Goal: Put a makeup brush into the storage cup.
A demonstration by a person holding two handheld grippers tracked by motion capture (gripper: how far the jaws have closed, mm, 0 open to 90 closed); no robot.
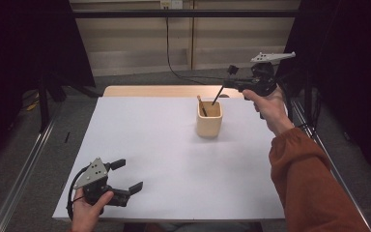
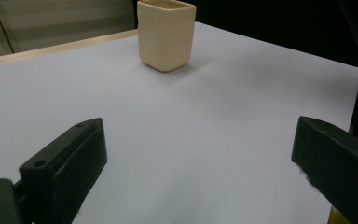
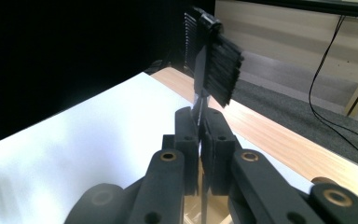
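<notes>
Nearest the camera, the left gripper [image 1: 125, 176] rests on the white tabletop [image 1: 164, 159], well short of the square cream wooden cup [image 1: 209, 118], jaws apart. Just above that cup, the right gripper [image 1: 232, 79] clamps a black bristled brush [image 3: 213, 63], its handle angled down toward the cup's mouth.

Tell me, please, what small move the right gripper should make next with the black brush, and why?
Probably lower it a little further. The right gripper is shut on the black brush, bristles up, and the handle slants down into the beige cup beside a wooden stick. Whether the tip touches the bottom cannot be told, so opening the fingers now might let the brush drop or tip.
</notes>
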